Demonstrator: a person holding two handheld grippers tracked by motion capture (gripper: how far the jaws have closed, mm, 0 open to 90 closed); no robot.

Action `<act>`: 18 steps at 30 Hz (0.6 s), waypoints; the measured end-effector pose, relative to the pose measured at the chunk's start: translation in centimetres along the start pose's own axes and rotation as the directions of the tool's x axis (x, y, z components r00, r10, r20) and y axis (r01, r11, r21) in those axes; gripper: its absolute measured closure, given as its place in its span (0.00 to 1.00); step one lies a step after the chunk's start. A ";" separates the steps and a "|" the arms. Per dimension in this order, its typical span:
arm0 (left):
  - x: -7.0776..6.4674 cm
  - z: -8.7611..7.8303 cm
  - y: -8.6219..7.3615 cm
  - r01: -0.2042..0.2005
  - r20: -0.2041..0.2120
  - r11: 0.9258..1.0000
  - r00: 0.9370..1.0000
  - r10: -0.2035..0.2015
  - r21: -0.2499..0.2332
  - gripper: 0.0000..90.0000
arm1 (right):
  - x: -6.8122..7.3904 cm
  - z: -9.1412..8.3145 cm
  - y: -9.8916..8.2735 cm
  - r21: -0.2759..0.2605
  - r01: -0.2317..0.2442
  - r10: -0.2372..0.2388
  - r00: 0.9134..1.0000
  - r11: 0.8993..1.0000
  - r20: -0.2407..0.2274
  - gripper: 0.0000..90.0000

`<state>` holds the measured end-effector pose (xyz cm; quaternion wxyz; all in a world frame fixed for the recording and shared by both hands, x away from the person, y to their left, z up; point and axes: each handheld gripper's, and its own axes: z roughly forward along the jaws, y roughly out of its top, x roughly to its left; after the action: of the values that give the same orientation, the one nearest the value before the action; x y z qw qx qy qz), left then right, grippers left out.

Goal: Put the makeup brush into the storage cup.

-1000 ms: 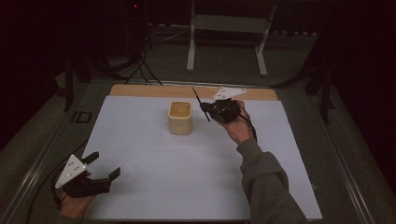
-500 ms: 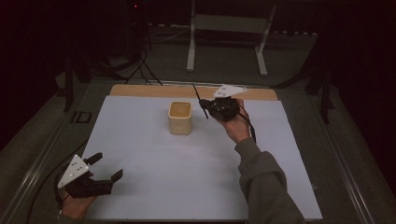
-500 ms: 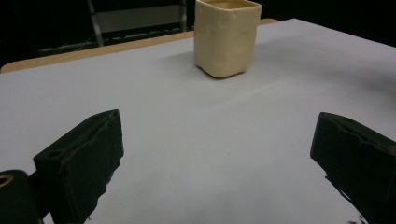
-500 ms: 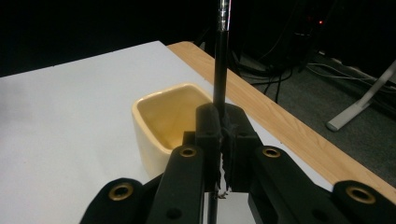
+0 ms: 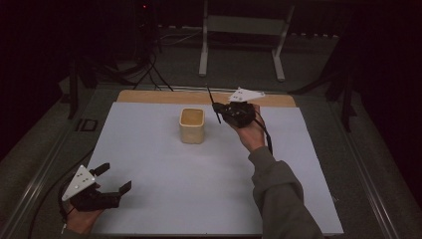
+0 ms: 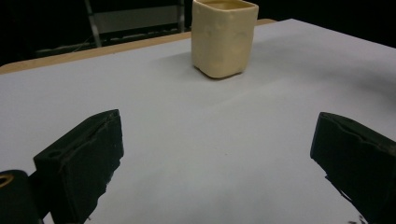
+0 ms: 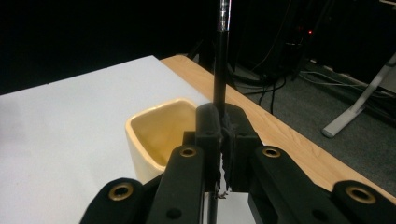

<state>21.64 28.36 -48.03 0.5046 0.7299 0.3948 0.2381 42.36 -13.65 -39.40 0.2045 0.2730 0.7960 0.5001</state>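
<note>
A cream square cup (image 5: pixel 191 125) stands upright on the white sheet (image 5: pixel 164 174), near its far middle. Just right of it my right gripper (image 5: pixel 219 112) hangs above the sheet, shut on a thin black pen (image 5: pixel 213 102) that sticks up and leans away. In the right gripper view the pads (image 7: pixel 208 126) pinch the pen (image 7: pixel 219 70) beside the cup's open mouth (image 7: pixel 156 133). My left gripper (image 5: pixel 114 178) rests at the near left corner, open with nothing between its fingers. Its own view looks over bare sheet to the cup (image 6: pixel 224 37).
A wooden strip (image 5: pixel 149 96) runs along the table's far edge. Behind it are a white metal stand (image 5: pixel 241 45) and floor cables (image 5: pixel 149 74). A small black block (image 5: pixel 86 124) lies just off the sheet's left edge.
</note>
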 end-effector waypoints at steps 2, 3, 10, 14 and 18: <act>0.0 0.0 0.0 0.000 -0.001 1.000 1.000 0.000 0.000 0.04 | 0.0 0.0 0.1 -0.008 -0.004 0.004 1.000 1.000 0.000 0.96; 0.0 0.0 0.0 0.000 -0.003 1.000 1.000 0.000 0.000 0.04 | 0.0 0.1 0.1 -0.012 -0.007 0.007 1.000 1.000 0.002 0.96; 0.0 -0.1 0.0 -0.001 -0.004 1.000 1.000 0.001 -0.004 0.04 | 0.0 0.2 0.4 -0.035 -0.020 0.020 1.000 0.999 0.011 0.96; 0.0 -0.1 0.0 0.000 -0.003 1.000 1.000 0.000 -0.004 0.04 | 0.1 0.4 0.6 -0.045 -0.023 0.024 1.000 0.999 0.008 0.96; 0.0 -0.1 0.0 0.000 -0.001 1.000 1.000 0.000 -0.005 0.04 | 0.2 0.5 0.7 -0.058 -0.024 0.024 1.000 0.998 0.013 0.96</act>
<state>21.61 28.40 -47.98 0.5061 0.7285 0.3946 0.2395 42.66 -12.89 -38.98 0.2117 0.2801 0.7765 0.5233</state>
